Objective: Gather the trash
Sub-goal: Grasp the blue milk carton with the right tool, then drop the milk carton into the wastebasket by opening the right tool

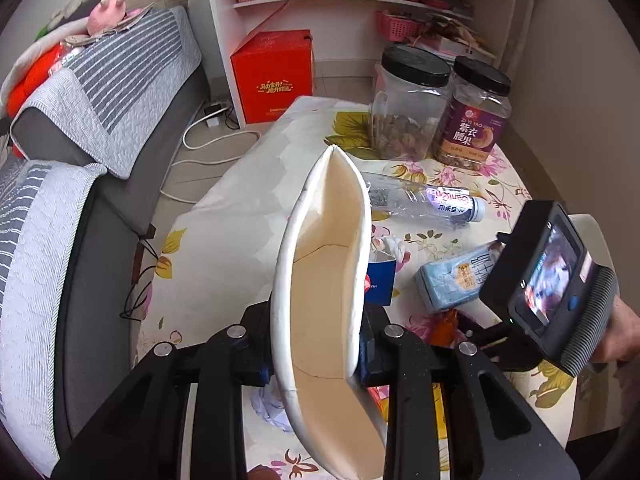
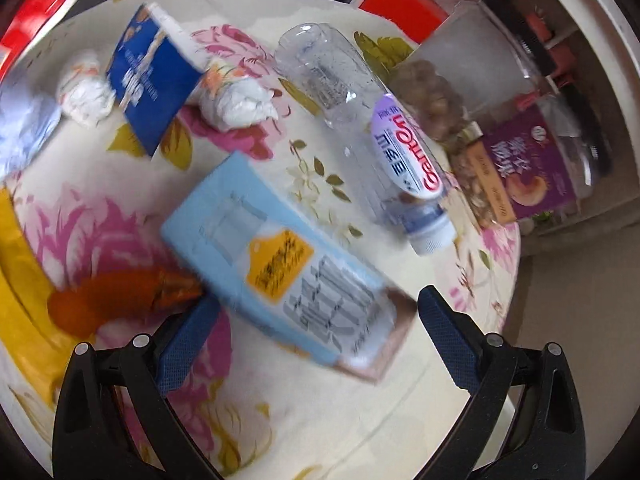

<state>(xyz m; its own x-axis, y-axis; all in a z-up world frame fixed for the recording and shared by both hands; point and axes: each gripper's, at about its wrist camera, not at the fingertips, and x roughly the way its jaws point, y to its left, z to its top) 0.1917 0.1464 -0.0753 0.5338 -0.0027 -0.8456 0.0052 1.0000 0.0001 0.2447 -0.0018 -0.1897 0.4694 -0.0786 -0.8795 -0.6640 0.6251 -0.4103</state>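
Note:
My left gripper (image 1: 316,364) is shut on a white paper cup (image 1: 320,280), squeezed flat between the pads and held above the floral table. My right gripper (image 2: 316,324) is open, its blue pads on either side of the near end of a light blue carton (image 2: 280,268), low over the table; the carton also shows in the left wrist view (image 1: 452,280). An empty clear plastic bottle (image 2: 372,140) lies behind the carton. A dark blue packet (image 2: 152,80), two crumpled tissues (image 2: 236,96) (image 2: 84,92) and an orange wrapper (image 2: 120,300) lie on the left.
Two black-lidded jars, a clear one (image 1: 412,104) and one with a purple label (image 1: 472,120), stand at the table's far edge. A grey sofa (image 1: 100,128) is left of the table (image 1: 240,216). A red box (image 1: 272,76) and white shelves (image 1: 360,0) stand behind.

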